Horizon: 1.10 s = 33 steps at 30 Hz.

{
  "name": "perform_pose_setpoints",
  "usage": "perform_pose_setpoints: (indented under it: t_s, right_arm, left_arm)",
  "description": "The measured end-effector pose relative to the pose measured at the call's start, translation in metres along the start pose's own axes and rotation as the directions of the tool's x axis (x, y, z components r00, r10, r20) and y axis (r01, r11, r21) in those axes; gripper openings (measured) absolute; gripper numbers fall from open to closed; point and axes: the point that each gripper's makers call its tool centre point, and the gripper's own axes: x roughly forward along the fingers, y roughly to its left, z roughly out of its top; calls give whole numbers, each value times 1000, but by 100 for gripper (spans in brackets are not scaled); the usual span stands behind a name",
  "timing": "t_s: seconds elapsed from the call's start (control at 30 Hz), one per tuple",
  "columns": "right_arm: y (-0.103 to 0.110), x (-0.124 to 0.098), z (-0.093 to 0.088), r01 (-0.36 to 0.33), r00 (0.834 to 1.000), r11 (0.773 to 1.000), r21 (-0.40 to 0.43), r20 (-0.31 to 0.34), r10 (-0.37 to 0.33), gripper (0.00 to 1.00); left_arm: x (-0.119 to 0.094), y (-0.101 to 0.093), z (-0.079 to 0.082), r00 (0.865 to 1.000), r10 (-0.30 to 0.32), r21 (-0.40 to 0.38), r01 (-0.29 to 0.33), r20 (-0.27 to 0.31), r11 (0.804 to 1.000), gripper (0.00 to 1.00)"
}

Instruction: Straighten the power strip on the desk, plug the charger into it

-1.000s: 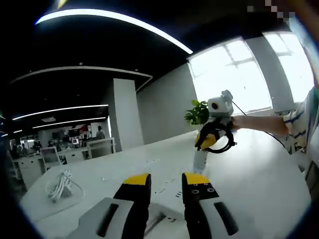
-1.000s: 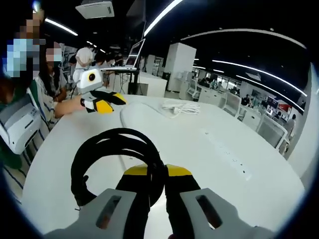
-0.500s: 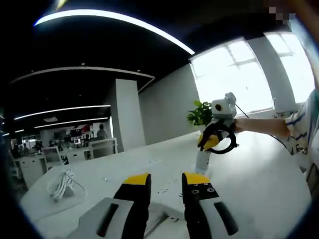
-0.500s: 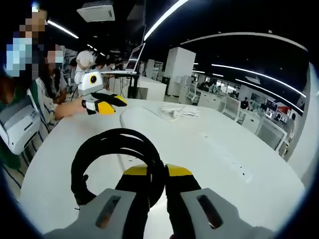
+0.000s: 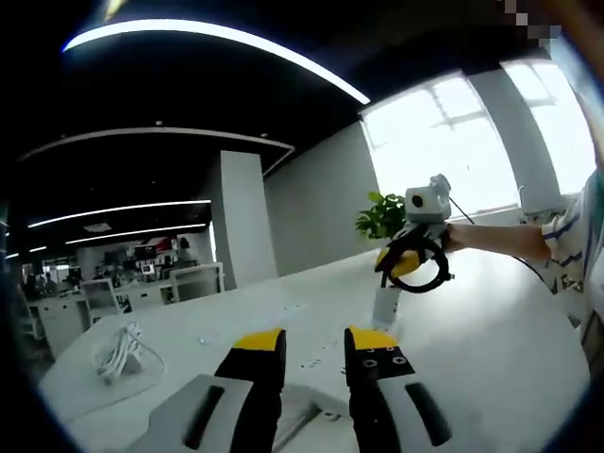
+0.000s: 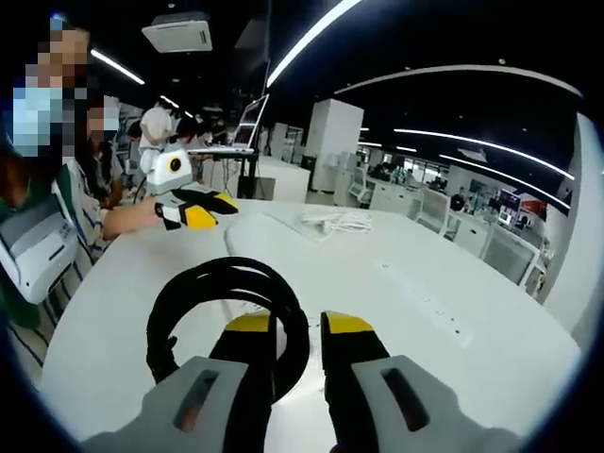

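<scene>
In the right gripper view, the right gripper (image 6: 298, 330) is hanging low over the white desk (image 6: 491, 368), and a black coiled cable (image 6: 222, 302) is looping up just ahead of its yellow-tipped jaws. The coil's right side is passing into the narrow gap between the jaws, which are standing slightly apart; whether they are pinching the cable I cannot tell. In the left gripper view the same gripper is showing at the right, above the desk, with the black loop dangling from its jaws and a pale block, perhaps the charger body (image 5: 382, 304), hanging just under it.

The left gripper (image 5: 314, 342) is hovering over the near part of the desk with its jaws parted a little and nothing between them. The power strip (image 5: 316, 359) is lying flat on the desk just beyond those jaws, running away toward the far side; its sockets are showing as small dark marks. In the right gripper view it is lying to the right, well apart from the cable.

A bundle of white cord (image 5: 121, 351) is resting at the far left of the desk. A person's sleeve (image 5: 576, 236) is showing at the right edge.
</scene>
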Motion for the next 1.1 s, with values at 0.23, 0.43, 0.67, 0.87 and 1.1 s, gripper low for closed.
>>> perform_pose_setpoints:
  t_s: [0.23, 0.43, 0.67, 0.87, 1.1]
  right_arm:
    - [1, -5, 0, 9, 1000, 1000, 2, 6, -9, 20]
    - [2, -7, 0, 14, 1000, 1000, -1, 8, -14, 22]
    - [0, -14, 2, 30, 999, 999, 14, 34, -31, 25]
    - [-5, -24, 7, 50, 996, 998, 37, 70, -53, 26]
    - [-11, -36, 9, 80, 992, 995, 59, 98, -85, 28]
  left_arm:
    - [1, 2, -1, 1000, 0, 1, 0, -8, 1000, 25]
    - [1, 3, -1, 1000, 2, 5, -2, -12, 1000, 25]
    - [3, -1, -3, 1000, -6, 17, 7, -23, 1000, 26]
    - [3, -2, -2, 1000, -11, 18, 11, -18, 1000, 27]
    - [3, -3, -2, 1000, -13, 23, 14, -21, 1000, 27]
